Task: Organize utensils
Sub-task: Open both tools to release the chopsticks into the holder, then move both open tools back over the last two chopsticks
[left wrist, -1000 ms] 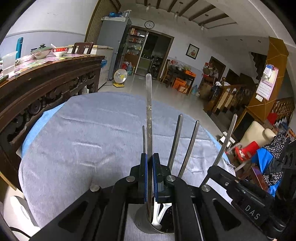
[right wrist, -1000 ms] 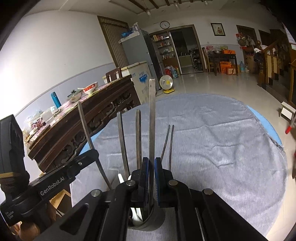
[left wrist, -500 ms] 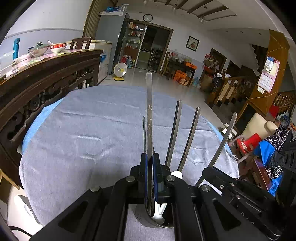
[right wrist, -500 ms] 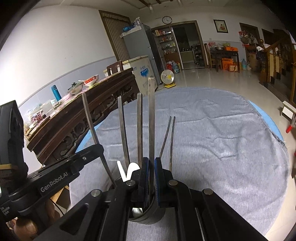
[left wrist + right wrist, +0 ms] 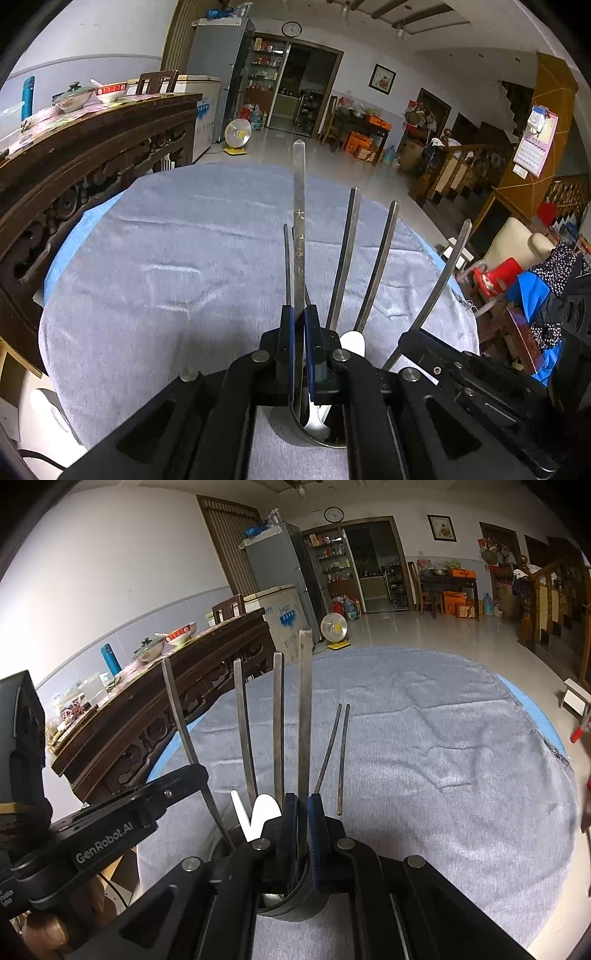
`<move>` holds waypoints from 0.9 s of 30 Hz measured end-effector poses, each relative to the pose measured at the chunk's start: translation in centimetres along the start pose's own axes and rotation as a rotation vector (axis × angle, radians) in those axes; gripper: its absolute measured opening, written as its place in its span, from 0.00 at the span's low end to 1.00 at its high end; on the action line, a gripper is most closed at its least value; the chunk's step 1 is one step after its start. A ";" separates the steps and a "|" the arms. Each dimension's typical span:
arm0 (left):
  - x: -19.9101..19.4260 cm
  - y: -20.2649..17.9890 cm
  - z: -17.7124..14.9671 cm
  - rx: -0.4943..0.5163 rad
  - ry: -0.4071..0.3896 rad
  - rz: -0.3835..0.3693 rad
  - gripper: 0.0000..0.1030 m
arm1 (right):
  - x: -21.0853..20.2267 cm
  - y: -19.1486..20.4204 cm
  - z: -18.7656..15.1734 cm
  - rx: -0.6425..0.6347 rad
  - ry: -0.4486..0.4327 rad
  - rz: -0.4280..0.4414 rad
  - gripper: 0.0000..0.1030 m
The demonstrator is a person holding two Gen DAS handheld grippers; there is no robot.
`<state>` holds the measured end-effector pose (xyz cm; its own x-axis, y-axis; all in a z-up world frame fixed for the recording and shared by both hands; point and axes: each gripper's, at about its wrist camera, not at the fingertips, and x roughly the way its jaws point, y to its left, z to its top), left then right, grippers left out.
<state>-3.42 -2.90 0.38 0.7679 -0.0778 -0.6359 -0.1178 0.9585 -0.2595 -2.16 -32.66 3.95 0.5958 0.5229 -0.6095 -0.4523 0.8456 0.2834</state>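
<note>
A round metal utensil holder (image 5: 314,435) stands on the grey tablecloth, also in the right wrist view (image 5: 295,908). My left gripper (image 5: 299,317) is shut on a flat steel handle (image 5: 299,221) whose lower end is in the holder. My right gripper (image 5: 303,805) is shut on another flat steel handle (image 5: 304,709) in the same holder. Several other steel handles (image 5: 345,258) and white spoon ends (image 5: 264,808) stand in the holder. A pair of thin metal chopsticks (image 5: 341,753) shows to the right of my right gripper, standing or lying I cannot tell.
The round table has a grey cloth (image 5: 166,258) over a blue one. A dark carved wooden sideboard (image 5: 155,716) with bowls stands to the left. Chairs and clutter (image 5: 517,266) lie past the table's right edge.
Both grippers have risen slightly with their handles, and more of the holder's rim and white spoon ends shows. The grips have not changed.
</note>
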 end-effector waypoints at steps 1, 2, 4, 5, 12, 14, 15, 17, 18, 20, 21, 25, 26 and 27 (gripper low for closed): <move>0.0 0.0 0.0 -0.002 0.002 0.000 0.05 | 0.0 0.0 0.0 0.000 0.001 0.001 0.07; 0.0 0.0 0.0 -0.002 0.006 -0.001 0.05 | 0.0 0.0 -0.1 -0.001 0.002 0.001 0.07; 0.1 0.1 -0.1 -0.004 0.011 -0.004 0.05 | -0.1 0.0 -0.1 0.000 0.002 0.000 0.07; 0.0 0.2 -0.1 -0.007 0.014 -0.008 0.05 | -0.1 0.0 -0.1 0.002 0.002 0.000 0.07; -0.6 0.3 0.0 -0.018 0.019 -0.008 0.05 | -0.6 -0.3 0.0 0.014 -0.006 -0.003 0.07; -1.1 0.5 0.1 -0.027 0.018 -0.016 0.07 | -1.1 -0.4 0.0 0.021 -0.014 0.000 0.07; -1.5 0.6 0.2 -0.033 0.012 -0.022 0.08 | -1.4 -0.6 0.1 0.025 -0.022 -0.003 0.07; -2.1 0.9 0.5 -0.047 -0.006 -0.018 0.30 | -1.7 -0.9 0.2 0.034 -0.029 -0.004 0.07; -2.6 1.2 0.6 -0.059 -0.023 -0.014 0.38 | -2.0 -1.2 0.3 0.041 -0.036 -0.010 0.08; -3.7 2.0 1.0 -0.083 -0.068 -0.003 0.58 | -2.2 -1.7 0.4 0.049 -0.038 -0.024 0.10; -4.2 2.4 1.2 -0.097 -0.091 0.009 0.58 | -2.2 -2.1 0.4 0.056 -0.034 -0.034 0.14; -4.6 5.0 2.1 -0.156 -0.114 0.059 0.64 | -1.8 -3.8 0.0 0.091 -0.009 -0.074 0.33; -4.4 5.6 2.3 -0.171 -0.110 0.076 0.66 | -1.7 -4.2 0.0 0.097 0.000 -0.092 0.41; -4.2 6.2 2.4 -0.185 -0.103 0.095 0.66 | -1.6 -4.6 -0.2 0.104 0.006 -0.111 0.59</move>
<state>-5.84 4.04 3.15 0.8071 0.0482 -0.5884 -0.2988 0.8930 -0.3367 -1.13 -37.41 3.48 0.6340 0.4250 -0.6461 -0.3122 0.9050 0.2890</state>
